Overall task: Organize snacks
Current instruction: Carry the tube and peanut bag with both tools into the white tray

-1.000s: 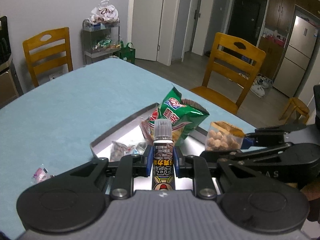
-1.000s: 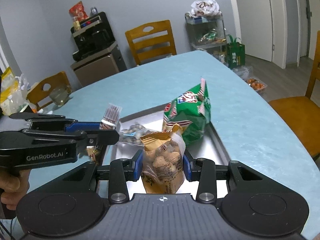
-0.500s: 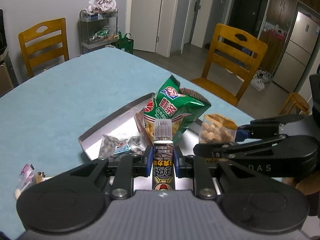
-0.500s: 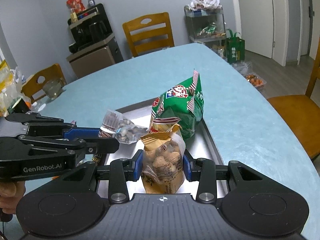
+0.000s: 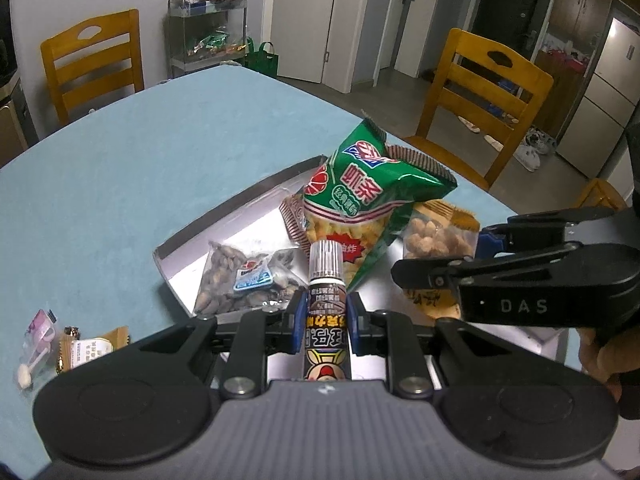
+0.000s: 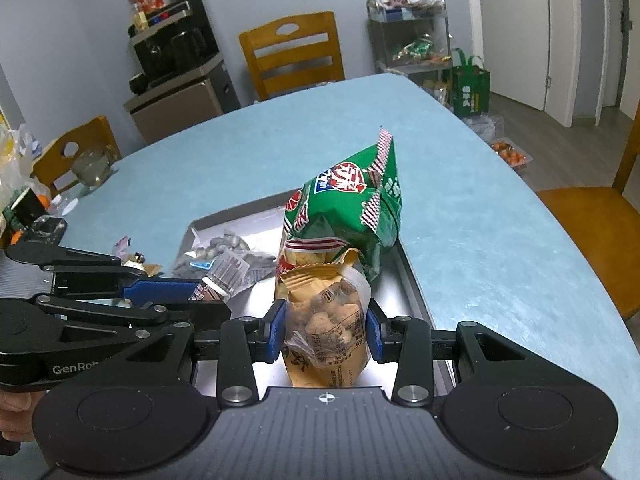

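My left gripper [image 5: 325,316] is shut on a slim brown snack tube [image 5: 326,304] with a ribbed silver cap, held over the near end of a metal tray [image 5: 240,208]. My right gripper [image 6: 326,330] is shut on an orange-topped bag of round nut snacks [image 6: 326,320], also above the tray [image 6: 412,280]. In the tray a green chip bag [image 5: 360,196] stands upright beside a clear bag of dark seeds [image 5: 236,276]. From the right wrist view the left gripper [image 6: 208,288] and its tube [image 6: 224,274] hang at the left, next to the green bag [image 6: 348,208].
Small wrapped sweets [image 5: 68,344] lie on the blue tablecloth [image 5: 120,168] left of the tray. Wooden chairs [image 5: 484,92] stand around the table. A glass [image 6: 90,168] and clutter sit at the table's far left edge. A wire rack [image 6: 408,36] stands by the wall.
Both grippers have sunk and moved forward over the tray with their snacks still held. The tray and green bag now loom larger and nearer in both views.
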Action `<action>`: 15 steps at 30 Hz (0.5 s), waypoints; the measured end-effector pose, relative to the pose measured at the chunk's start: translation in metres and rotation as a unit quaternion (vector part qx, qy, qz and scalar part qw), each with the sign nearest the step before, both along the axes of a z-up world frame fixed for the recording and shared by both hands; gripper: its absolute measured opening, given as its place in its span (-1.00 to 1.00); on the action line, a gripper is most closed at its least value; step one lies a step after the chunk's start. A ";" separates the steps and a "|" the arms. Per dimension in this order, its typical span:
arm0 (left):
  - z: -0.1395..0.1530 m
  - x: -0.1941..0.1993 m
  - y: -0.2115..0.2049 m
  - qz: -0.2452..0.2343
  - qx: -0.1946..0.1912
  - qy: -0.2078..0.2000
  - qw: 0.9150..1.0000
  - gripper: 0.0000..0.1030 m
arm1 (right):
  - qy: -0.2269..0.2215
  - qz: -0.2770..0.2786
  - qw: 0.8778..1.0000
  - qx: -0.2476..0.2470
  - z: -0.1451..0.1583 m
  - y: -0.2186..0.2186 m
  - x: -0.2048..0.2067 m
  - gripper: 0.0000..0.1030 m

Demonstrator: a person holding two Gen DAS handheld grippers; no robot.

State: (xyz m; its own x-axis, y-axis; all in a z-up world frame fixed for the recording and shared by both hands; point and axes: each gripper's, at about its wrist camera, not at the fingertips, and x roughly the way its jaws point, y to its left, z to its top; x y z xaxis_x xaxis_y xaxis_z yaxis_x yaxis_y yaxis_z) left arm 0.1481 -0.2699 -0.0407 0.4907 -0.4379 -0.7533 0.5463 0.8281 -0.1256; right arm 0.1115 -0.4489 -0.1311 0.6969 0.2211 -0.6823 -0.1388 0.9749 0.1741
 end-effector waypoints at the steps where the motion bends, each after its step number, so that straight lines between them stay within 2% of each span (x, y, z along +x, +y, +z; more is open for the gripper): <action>1: -0.001 0.001 -0.001 0.000 0.001 0.001 1.000 -0.68 | 0.000 0.001 1.000 -0.002 -0.001 0.001 0.001 -0.21; 15: -0.019 0.014 -0.012 0.002 0.012 0.015 1.000 -0.66 | 0.012 -0.001 1.000 -0.019 -0.009 0.003 0.010 -0.20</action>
State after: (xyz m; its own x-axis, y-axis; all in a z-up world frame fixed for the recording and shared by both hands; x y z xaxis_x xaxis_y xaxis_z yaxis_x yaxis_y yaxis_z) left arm 0.1626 -0.2816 -0.0596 0.4695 -0.4174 -0.7781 0.5392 0.8333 -0.1217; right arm 0.1215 -0.4464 -0.1399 0.6801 0.1937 -0.7070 -0.1335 0.9811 0.1403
